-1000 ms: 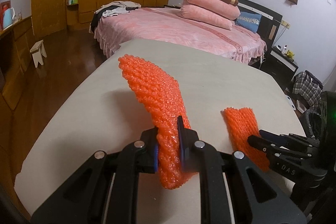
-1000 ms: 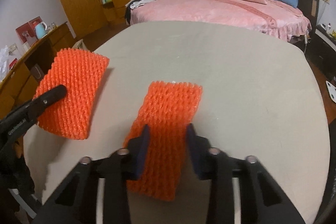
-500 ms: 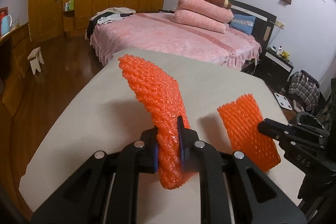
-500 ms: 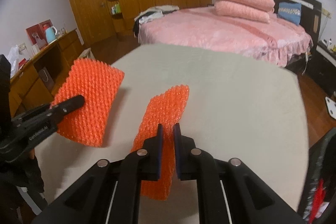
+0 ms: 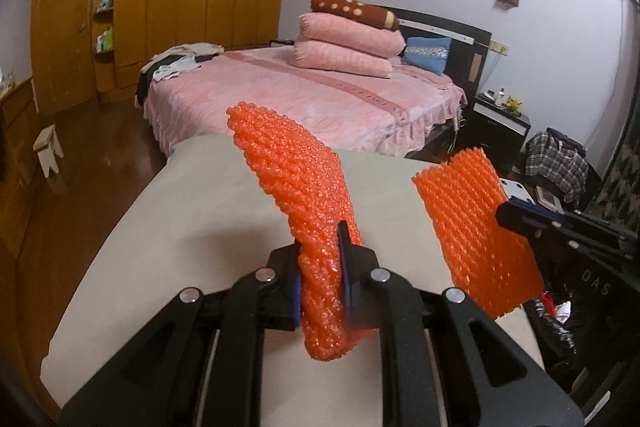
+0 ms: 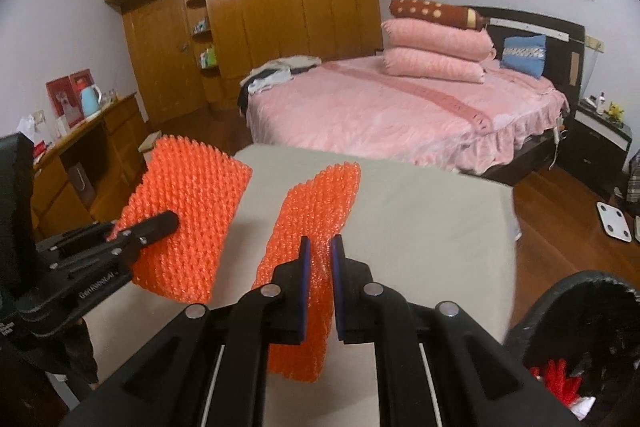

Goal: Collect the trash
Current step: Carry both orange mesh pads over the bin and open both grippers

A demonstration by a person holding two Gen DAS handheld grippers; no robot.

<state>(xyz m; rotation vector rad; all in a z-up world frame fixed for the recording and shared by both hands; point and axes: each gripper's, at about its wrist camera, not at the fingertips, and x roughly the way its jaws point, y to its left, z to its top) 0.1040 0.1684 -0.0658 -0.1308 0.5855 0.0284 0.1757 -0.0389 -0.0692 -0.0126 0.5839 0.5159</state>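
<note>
Orange foam net (image 5: 308, 211) is pinched by L tongs (image 5: 320, 279), 2nd net (image 6: 308, 239) by R tongs (image 6: 318, 283), now clamped; both are lifted off worktop (image 6: 420, 219). Bin (image 6: 576, 323) drop is judged next.

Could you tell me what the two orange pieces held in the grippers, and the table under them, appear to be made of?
Both orange pieces look like foam fruit netting: a matte, knobbly open mesh, one curving limply where the left gripper pinches it. The table looks smooth and matte beige; whether laminate or painted wood, I cannot tell.
</note>
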